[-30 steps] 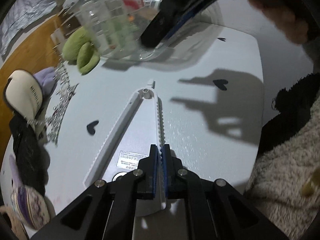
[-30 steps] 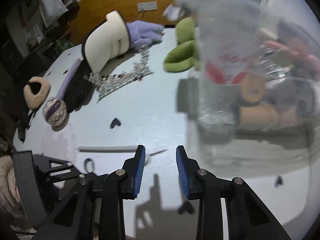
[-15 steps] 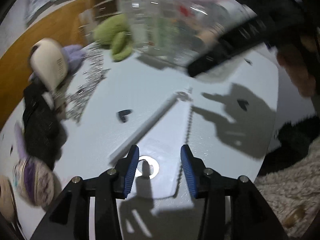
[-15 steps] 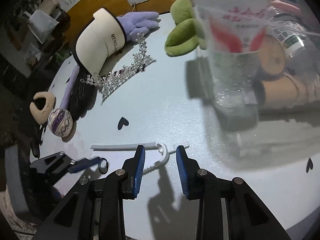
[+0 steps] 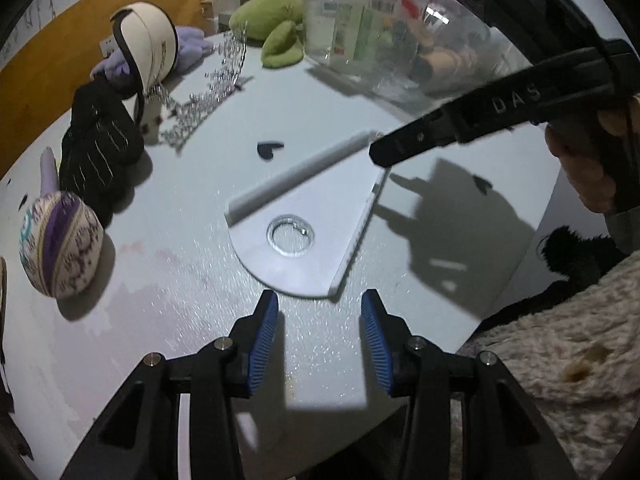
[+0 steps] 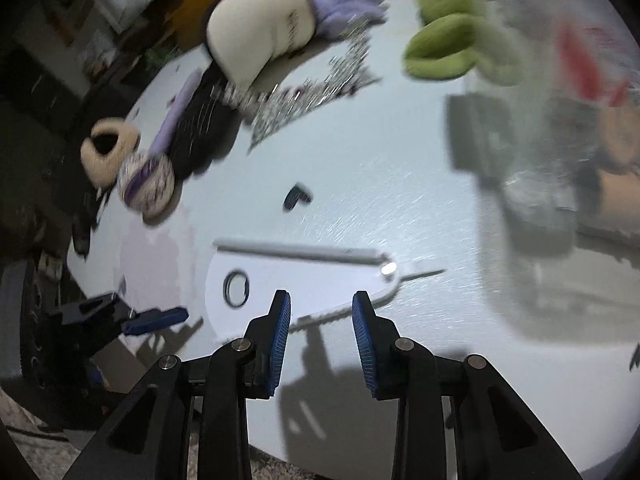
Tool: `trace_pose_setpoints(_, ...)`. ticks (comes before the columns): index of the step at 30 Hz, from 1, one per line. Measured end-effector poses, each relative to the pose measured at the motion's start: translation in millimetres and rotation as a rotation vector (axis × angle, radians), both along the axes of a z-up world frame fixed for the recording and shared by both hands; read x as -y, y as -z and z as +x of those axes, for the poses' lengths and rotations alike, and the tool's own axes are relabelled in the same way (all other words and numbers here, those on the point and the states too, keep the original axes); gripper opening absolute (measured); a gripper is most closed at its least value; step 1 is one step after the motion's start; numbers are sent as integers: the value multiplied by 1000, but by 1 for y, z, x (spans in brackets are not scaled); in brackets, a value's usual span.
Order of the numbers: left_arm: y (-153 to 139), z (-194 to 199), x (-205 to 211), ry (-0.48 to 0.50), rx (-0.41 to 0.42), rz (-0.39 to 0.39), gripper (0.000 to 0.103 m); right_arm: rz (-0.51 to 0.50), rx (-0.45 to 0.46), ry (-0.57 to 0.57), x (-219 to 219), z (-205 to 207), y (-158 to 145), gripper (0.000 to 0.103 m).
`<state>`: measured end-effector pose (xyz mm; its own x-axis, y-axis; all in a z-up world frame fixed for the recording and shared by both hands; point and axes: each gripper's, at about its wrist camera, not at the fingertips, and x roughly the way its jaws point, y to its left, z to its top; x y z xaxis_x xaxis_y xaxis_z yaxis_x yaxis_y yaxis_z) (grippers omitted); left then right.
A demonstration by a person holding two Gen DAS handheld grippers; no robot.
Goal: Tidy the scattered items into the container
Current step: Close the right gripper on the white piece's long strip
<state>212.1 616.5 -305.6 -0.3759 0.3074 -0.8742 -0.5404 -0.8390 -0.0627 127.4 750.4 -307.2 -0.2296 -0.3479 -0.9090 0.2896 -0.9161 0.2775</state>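
A flat white fan-shaped plastic piece (image 5: 332,216) with a ring hole and one toothed edge lies on the white table (image 5: 192,304). My left gripper (image 5: 319,332) stands open just short of its rounded end, with nothing between the pads. My right gripper (image 6: 320,332) is open too, hovering over the toothed edge of the white piece (image 6: 316,280) near its pivot end. The clear plastic container (image 5: 384,20) stands at the back right with several items inside it. One black finger (image 5: 440,128) of the right gripper reaches over the piece's narrow tip.
Along the table's left side lie a patterned ball (image 5: 60,248), a black glove (image 5: 100,148), a silver tiara (image 5: 200,100), a cream slipper (image 5: 148,48) on a purple glove (image 5: 192,44), and a green plush (image 5: 276,24). A fluffy beige cloth (image 5: 560,340) is at the right.
My left gripper was shut on the white piece's toothed arm; it has opened and drawn back, and the piece now lies flat. The right gripper has come down closer to the piece.
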Motion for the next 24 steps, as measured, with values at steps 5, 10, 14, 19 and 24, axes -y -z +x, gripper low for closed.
trace_pose_setpoints(5, 9, -10, 0, -61, -13, -42, 44, 63, 23, -38, 4, 7, 19, 32)
trace_pose_setpoints(10, 11, -24, 5, -125, -22, -41, 43, 61, 22, 2, -10, 9, 17, 32)
trace_pose_setpoints(14, 9, -32, 10, -161, -21, -32, 43, 52, 2, 38, -20, 11, 11, 32)
trace_pose_setpoints(19, 2, -30, 20, -202, -11, -3, 44, 23, -27, 113, -36, -5, -2, 32)
trace_pose_setpoints(24, 8, -28, 25, -237, 13, -27, 44, 42, -8, 99, -30, -31, 8, 32)
